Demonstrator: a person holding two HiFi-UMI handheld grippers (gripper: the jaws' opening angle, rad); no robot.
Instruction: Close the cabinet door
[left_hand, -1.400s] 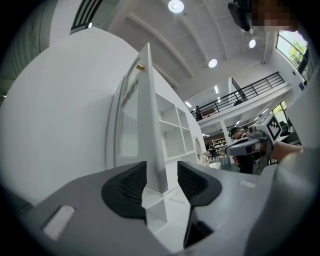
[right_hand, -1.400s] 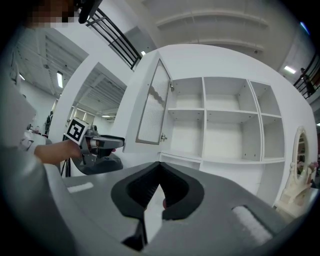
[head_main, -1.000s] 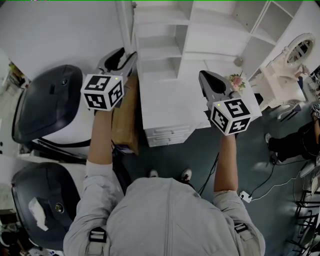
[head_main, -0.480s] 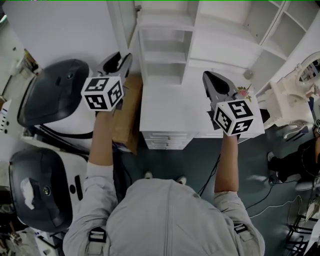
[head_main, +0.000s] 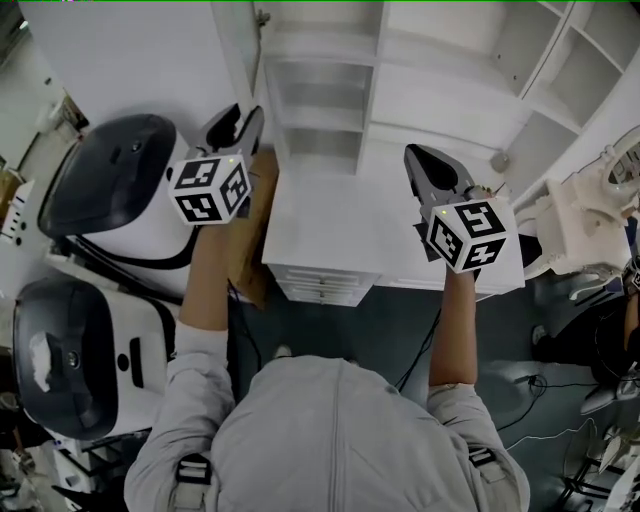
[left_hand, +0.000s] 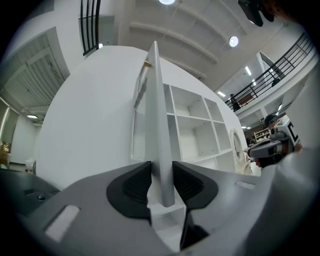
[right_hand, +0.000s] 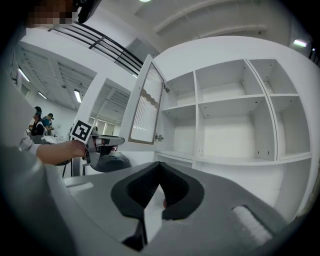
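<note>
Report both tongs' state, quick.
Left tongs: closed on the cabinet door edge, jaws just eased open a little.
Right tongs: shut, nothing held.

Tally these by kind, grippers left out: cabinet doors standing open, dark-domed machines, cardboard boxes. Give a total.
white cabinet door with ribbed panel, standing open: 1
white machines with dark domed tops: 2
brown cardboard box: 1
Total: 4

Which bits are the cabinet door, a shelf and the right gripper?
cabinet door (right_hand: 146, 107), right gripper view, ribbed panel.
shelf (right_hand: 230, 100), right gripper view, front edge.
right gripper (head_main: 413, 156), head view, between jaw tips.
</note>
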